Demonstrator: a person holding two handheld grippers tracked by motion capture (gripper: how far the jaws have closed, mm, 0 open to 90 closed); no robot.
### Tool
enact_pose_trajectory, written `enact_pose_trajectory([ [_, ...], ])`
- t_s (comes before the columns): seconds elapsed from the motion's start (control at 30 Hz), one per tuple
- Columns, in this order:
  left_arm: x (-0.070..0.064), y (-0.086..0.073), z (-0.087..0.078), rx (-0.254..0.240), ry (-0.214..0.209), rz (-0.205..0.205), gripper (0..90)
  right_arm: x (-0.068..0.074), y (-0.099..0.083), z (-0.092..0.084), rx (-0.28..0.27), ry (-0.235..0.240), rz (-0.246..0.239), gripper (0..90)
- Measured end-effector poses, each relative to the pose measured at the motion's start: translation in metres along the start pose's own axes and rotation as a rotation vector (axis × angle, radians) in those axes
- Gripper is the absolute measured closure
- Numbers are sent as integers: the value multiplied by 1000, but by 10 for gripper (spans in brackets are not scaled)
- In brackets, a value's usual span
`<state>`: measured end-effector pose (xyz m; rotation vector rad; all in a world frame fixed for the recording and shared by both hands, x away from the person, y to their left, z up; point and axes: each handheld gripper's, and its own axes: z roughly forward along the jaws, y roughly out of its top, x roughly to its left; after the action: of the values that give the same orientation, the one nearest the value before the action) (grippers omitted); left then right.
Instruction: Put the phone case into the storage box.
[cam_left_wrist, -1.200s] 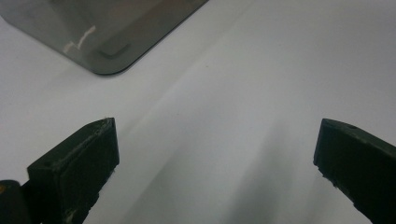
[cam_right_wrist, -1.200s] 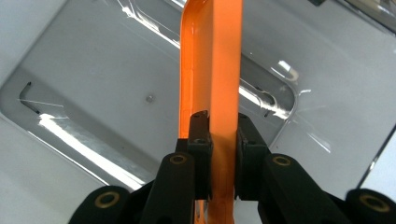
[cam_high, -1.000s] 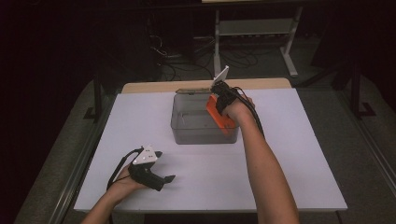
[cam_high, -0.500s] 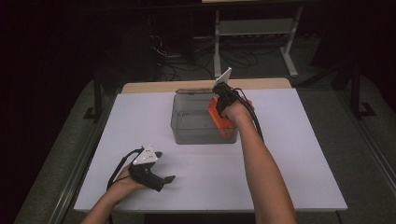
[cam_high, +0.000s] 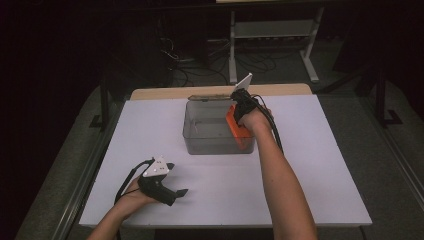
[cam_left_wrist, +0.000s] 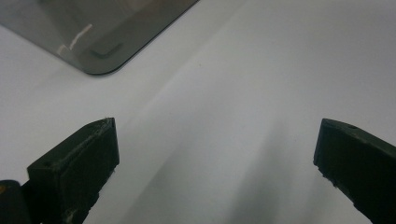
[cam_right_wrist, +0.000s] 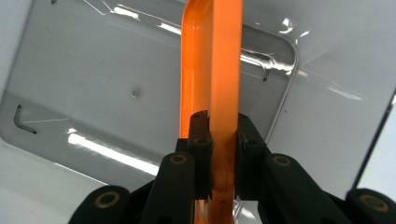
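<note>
Two grippers under my control, right gripper (cam_high: 239, 116) jaws clamped on the orange lid (cam_right_wrist: 212, 70) held edge-on over the clear bin (cam_high: 197, 135), left gripper (cam_high: 170, 192) jaws wide apart, resting on the bench (cam_high: 310, 175).

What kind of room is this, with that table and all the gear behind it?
Probably a lab or workshop set up for recording tabletop tasks. A white-covered table stands in a dark room, loose cables lie on the floor behind it beside a metal rack, and the person works with a handheld tool trailing a cable.
</note>
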<state>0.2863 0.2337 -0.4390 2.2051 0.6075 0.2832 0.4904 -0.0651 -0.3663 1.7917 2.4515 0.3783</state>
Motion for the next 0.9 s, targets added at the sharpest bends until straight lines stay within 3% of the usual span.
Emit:
enact_pose_trajectory([
  [0.53,0,0,1,6,-7,-3,0,-1,0,3,16,-1,27,785],
  [0.9,0,0,1,9,-9,-1,0,0,1,5,27,-29,51,783],
])
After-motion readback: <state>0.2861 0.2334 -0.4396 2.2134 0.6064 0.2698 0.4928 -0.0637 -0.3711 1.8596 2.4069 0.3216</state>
